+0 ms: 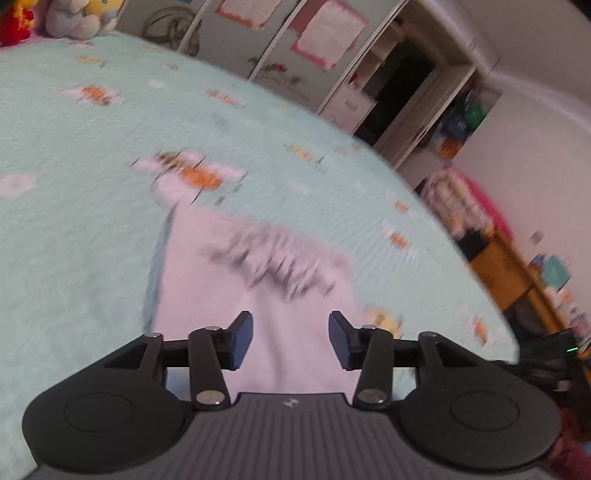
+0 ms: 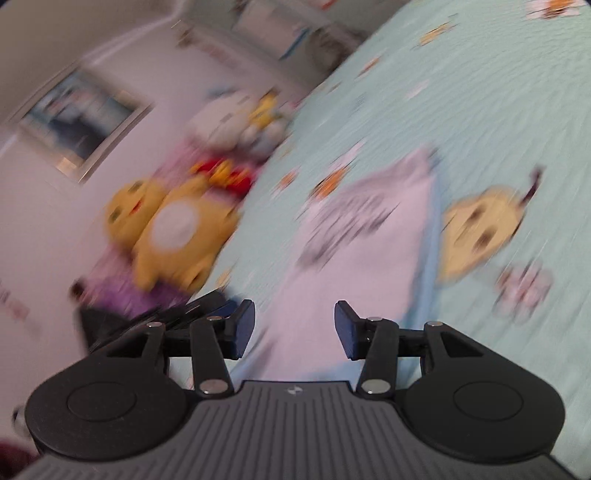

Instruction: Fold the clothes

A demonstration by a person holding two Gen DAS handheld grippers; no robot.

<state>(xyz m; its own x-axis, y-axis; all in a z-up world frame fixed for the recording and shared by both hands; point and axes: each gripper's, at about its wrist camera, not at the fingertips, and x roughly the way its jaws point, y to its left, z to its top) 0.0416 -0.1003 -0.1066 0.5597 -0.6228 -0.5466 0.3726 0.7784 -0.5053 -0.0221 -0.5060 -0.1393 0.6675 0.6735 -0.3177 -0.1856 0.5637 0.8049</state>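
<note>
A pale lilac-white garment [image 1: 258, 280] with a dark blurred print lies flat on the mint bedspread [image 1: 74, 221], folded into a narrow shape. My left gripper [image 1: 290, 339] hovers over its near end, jaws open, nothing between the blue pads. The right wrist view shows the same garment [image 2: 369, 229] stretching away from my right gripper [image 2: 294, 328], which also stands open above the cloth with an empty gap. A light blue edge shows along the garment's right side there. Both views are motion-blurred.
Plush toys [image 2: 173, 229] sit at the bed's head by the wall, also plush toys [image 1: 74, 18] in the left view's top corner. A yellow cartoon face [image 2: 480, 232] is printed on the bedspread. Wardrobe doors [image 1: 325, 48] and cluttered shelves [image 1: 517, 266] stand beyond the bed's edge.
</note>
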